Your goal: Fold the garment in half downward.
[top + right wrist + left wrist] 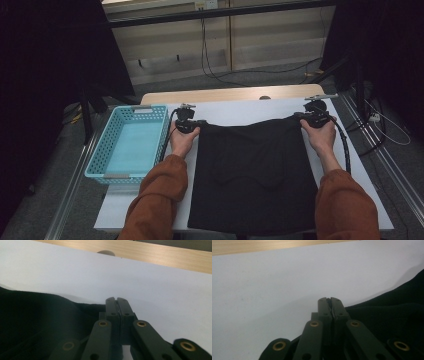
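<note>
You are mid-fold, I judge: your left gripper [192, 124] and right gripper [308, 117] each pinch a far corner of the black cloth [252, 175], jaws pressed together on its edge. It lies flat on the bench [240, 111] beside the blue basket [102, 150]. Next, lift both corners evenly and carry them toward you.

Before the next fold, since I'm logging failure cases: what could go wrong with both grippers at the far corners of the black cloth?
The left gripper seems to pinch only a thin edge of the black cloth, so that corner may slip out when lifted. The right gripper is shut beside the hem; whether it has fabric is unclear. The near edge overhangs the table, so the cloth could slide off. A leftward swing could bump the blue basket.
</note>
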